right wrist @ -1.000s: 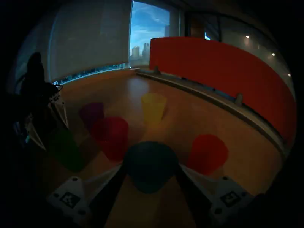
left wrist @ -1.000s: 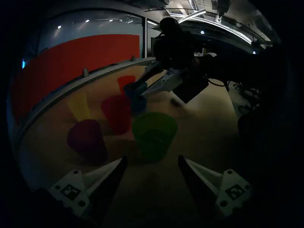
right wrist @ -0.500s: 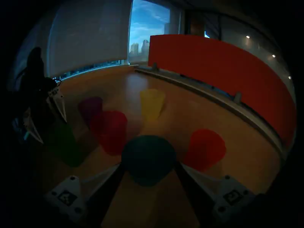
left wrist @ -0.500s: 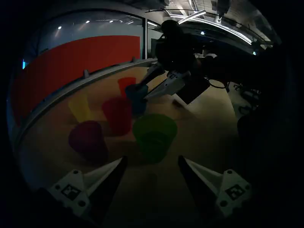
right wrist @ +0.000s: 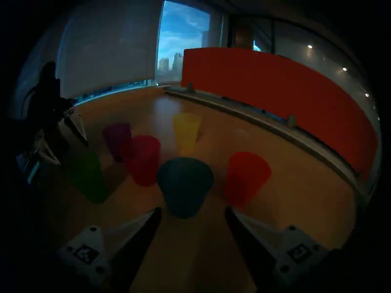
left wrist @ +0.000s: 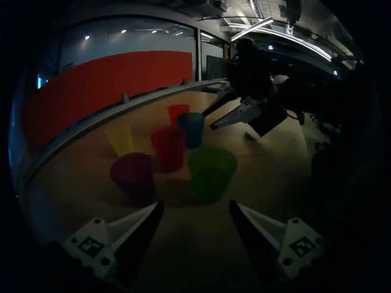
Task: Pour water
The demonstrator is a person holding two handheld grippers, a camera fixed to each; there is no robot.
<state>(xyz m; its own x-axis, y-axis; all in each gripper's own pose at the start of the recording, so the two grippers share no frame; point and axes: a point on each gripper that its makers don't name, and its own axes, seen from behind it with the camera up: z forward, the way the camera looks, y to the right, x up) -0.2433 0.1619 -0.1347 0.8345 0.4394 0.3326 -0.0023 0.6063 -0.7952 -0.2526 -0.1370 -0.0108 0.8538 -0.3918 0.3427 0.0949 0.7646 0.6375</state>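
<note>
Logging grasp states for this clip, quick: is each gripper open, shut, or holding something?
Left gripper: open, empty.
Right gripper: open, blue cup standing free at its fingertips.

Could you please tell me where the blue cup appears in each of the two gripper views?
Left gripper view: the blue cup stands just above centre, at the far side of the cup group, beyond the green cup.
Right gripper view: the blue cup stands low in the centre, the nearest cup.
Shared landmark: the red wall panel, which is upper left in the left gripper view and upper right in the right gripper view.
</note>
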